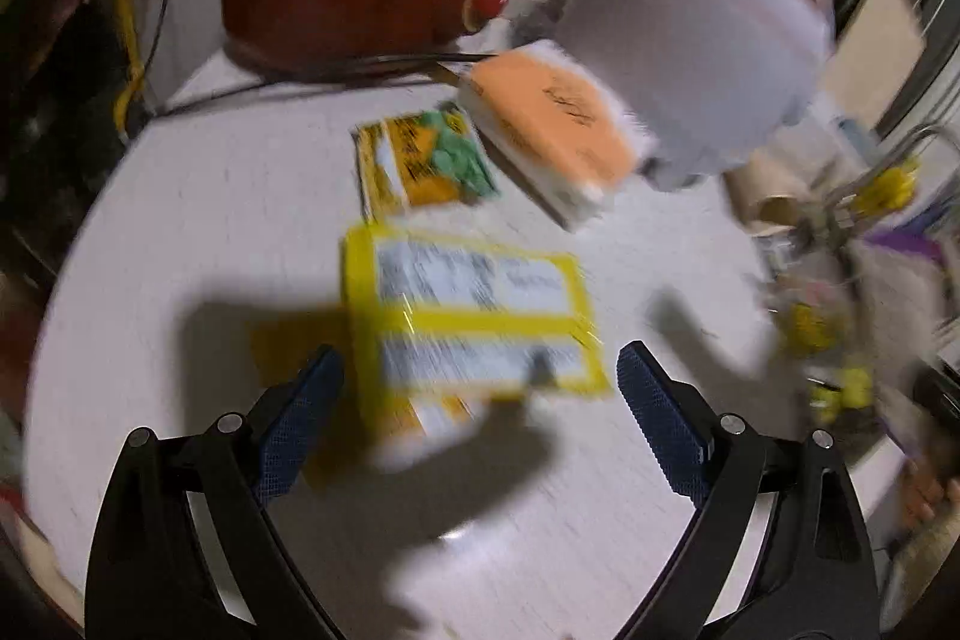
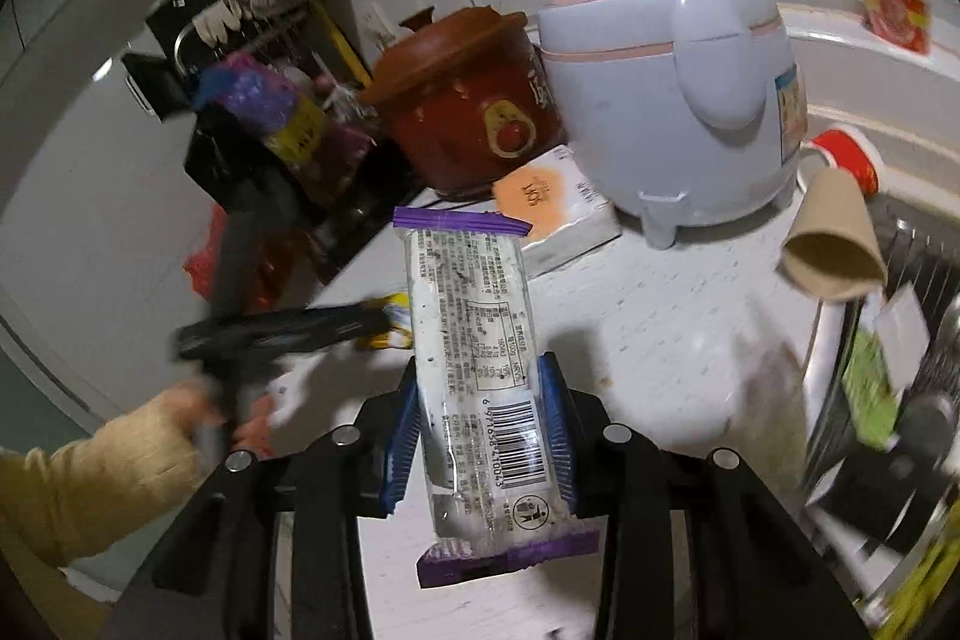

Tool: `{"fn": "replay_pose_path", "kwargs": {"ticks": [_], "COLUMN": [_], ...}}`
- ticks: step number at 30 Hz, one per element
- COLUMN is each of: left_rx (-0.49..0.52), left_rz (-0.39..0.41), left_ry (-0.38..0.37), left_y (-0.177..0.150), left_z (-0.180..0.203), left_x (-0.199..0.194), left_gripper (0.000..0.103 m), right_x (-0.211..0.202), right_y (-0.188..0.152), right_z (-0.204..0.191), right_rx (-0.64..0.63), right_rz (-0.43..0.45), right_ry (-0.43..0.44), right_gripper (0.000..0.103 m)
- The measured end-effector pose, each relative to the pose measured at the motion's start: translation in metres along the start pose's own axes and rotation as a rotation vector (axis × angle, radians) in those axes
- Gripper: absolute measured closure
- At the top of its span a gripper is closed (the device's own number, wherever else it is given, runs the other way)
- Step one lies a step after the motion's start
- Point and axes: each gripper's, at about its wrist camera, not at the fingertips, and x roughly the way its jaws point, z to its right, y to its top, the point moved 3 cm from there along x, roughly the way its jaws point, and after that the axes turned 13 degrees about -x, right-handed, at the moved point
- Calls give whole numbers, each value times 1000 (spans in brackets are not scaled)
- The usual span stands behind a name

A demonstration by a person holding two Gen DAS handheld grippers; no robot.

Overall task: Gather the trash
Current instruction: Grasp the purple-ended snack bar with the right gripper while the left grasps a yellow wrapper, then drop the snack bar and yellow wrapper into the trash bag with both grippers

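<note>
Gripping the purple-edged snack wrapper (image 2: 480,370) lengthwise between its blue pads, your right gripper (image 2: 483,436) holds it above the white countertop (image 2: 660,316), while your left gripper (image 1: 480,418) hovers spread wide over a yellow-bordered packet (image 1: 474,316) lying flat there.

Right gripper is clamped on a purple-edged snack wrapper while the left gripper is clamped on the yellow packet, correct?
Not quite: the left gripper is open, its jaws apart either side of the yellow packet in the left wrist view. The right gripper is clamped on the purple-edged snack wrapper.
</note>
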Motion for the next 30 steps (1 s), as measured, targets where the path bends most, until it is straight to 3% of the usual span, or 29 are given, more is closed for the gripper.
{"fn": "replay_pose_path", "kwargs": {"ticks": [3, 7, 9, 10, 13, 17, 25, 30], "left_rx": [29, 2, 13, 28, -31, -104, -192, -222], "left_rz": [-28, -92, -86, -81, -111, -110, -115, -97], "left_ry": [39, 2, -6, -13, -141, -268, -439, -474], "left_y": [15, 29, 29, 28, 25, 23, 14, 12], "left_z": [-3, -8, -8, -6, -6, -11, -18, -33], "left_x": [15, 37, 41, 41, 36, 28, -4, -26], "left_gripper": [13, 14, 25, 42, 66, 80, 87, 88], "right_x": [-3, -12, -16, -17, -18, -17, -11, -6], "right_y": [-6, -16, -21, -23, -25, -27, -24, -20], "right_z": [-2, -7, -12, -13, -17, -21, -39, -53], "right_rx": [56, 99, 111, 117, 132, 154, 169, 168], "right_rz": [31, 53, 59, 62, 68, 75, 92, 100], "right_ry": [9, 8, 10, 10, -2, -12, -7, 11], "right_gripper": [66, 66, 66, 66, 66, 66, 66, 66]}}
